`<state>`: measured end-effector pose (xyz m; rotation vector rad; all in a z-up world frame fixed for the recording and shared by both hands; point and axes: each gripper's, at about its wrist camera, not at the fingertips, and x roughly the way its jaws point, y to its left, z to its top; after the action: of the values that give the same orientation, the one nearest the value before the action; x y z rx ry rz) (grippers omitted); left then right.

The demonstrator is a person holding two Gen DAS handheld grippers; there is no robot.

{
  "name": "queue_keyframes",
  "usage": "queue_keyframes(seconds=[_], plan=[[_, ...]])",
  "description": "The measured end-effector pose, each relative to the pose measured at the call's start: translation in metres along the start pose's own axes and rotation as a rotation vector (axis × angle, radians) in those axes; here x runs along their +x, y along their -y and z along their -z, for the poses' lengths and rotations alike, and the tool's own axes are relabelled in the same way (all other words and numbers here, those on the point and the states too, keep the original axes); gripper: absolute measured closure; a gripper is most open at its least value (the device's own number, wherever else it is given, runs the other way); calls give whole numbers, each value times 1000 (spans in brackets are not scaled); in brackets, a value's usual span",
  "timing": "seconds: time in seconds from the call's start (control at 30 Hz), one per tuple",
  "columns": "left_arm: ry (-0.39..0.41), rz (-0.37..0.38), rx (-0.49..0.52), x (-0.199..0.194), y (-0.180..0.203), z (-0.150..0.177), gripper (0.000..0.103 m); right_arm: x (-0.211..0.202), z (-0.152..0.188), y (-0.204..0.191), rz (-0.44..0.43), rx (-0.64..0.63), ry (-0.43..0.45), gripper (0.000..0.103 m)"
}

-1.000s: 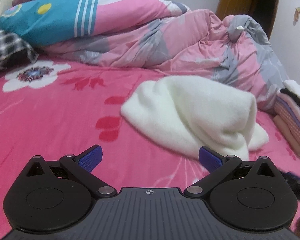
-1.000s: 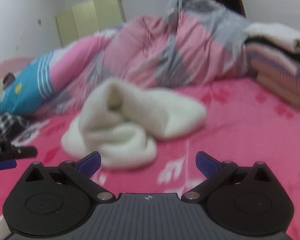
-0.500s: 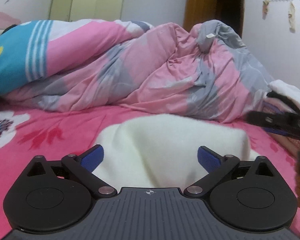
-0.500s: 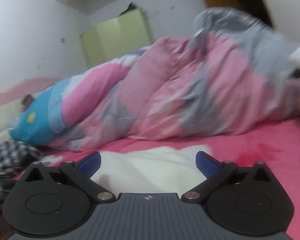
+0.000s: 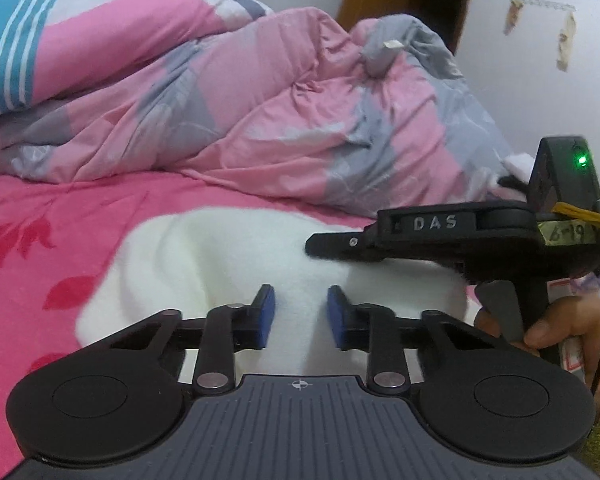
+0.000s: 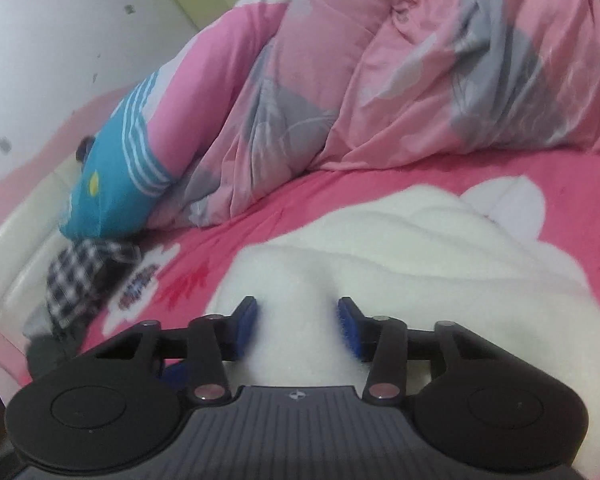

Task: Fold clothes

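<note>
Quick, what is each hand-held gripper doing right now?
Left hand-held gripper: just closed onto the white fleece garment.
Right hand-held gripper: just closed, pinching the same garment.

Checked cloth (image 6: 80, 276) blurred, partly hidden

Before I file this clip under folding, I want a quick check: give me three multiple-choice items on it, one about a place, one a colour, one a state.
1. Where does the white fleece garment lie?
A. on the pink bedsheet
B. on a wooden chair
C. in a laundry basket

2. What colour are the pads on the left gripper?
A. red
B. blue
C. yellow

3. How do the right gripper jaws stand?
A. spread wide above bare sheet
B. closed on a checked shirt
C. pinching a ridge of white fleece

Answers:
1. A, the fleece rests flat on the pink bedsheet in front of the rumpled quilt.
2. B, both pads show blue.
3. C, the jaws have just been closing and fleece bulges up between the pads.
</note>
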<state>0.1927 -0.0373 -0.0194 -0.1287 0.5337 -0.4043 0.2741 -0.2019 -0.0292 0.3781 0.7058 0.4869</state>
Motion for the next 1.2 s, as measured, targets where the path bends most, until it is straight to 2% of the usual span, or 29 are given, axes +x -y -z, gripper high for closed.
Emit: queue_keyframes(seconds=[0.1,0.37,0.57,0.7,0.73,0.8,0.9,0.97,1.1,1.2], plan=[[-6,4,53,-9,13,7,94,-17,13,-7,15,-25,16,62],[-18,65,126,-44,26,30,94,-65,64,-19,12,-55,88,66],[15,130,107,-86,20,38,91,-93,101,-35,42,-119,118,66],[78,123,74,-105,15,28,70,-107,125,-42,54,-139,120,66],[93,110,79,-105,16,24,68,-110,130,-42,55,-137,119,66],[112,82,95,-101,19,15,53,-115,141,-43,56,-129,116,67],[117,41,128,-88,27,6,40,-122,154,-44,63,-110,112,69],[106,9,146,-78,31,7,37,-127,163,-44,70,-102,105,71],[80,-60,187,-60,40,18,36,-135,178,-36,81,-71,88,77],[62,-110,218,-58,44,26,36,-139,185,-28,73,-32,79,78]])
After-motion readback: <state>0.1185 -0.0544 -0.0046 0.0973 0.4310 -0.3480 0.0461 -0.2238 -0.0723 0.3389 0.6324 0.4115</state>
